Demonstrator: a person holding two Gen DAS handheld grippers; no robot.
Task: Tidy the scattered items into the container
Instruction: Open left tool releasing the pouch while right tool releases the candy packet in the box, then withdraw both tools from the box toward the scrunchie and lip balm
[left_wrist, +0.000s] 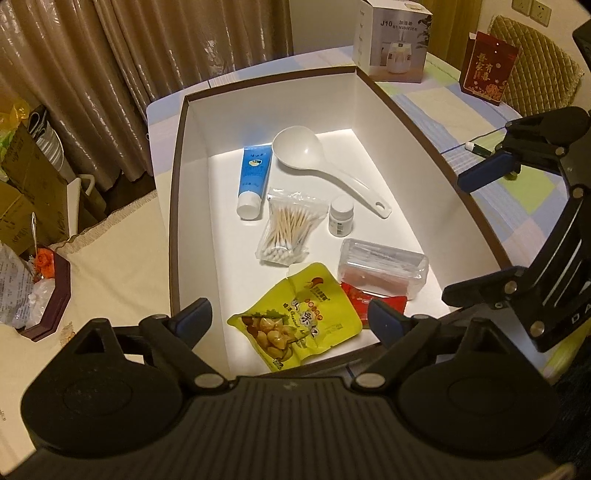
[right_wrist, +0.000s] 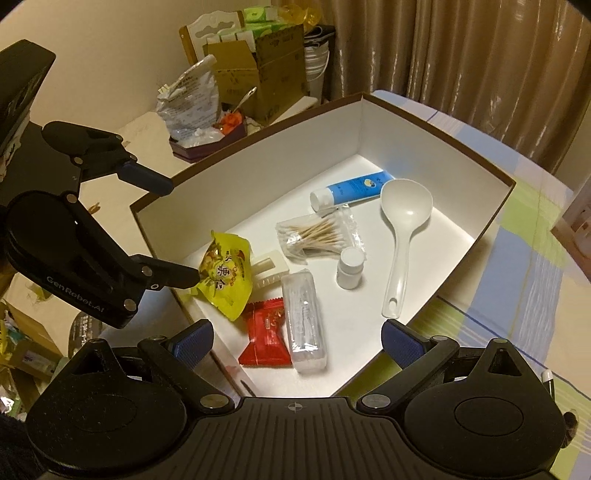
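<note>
Left gripper (left_wrist: 291, 319): fingers wide, nothing held.
Yellow snack pouch (left_wrist: 291, 321): between left fingertips, untouched, on box floor.
Right gripper (right_wrist: 297, 341): fingers wide, empty.
Red candy packet (right_wrist: 265, 338): just beyond right fingers, beside clear plastic case (right_wrist: 304, 325).
White box (left_wrist: 369, 110): holds all.

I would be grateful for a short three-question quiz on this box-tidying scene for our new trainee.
1. True or false: the white spoon lies inside the box.
2. Which item lies nearest the left gripper? A) blue tube B) yellow snack pouch C) small white bottle
3. Fill in: the pen with a white tip lies ____ the box, on the checked tablecloth.

Key
1. True.
2. B; the pouch lies between the open jaws, unpressed.
3. Outside, near the right gripper, which is open and empty.
</note>
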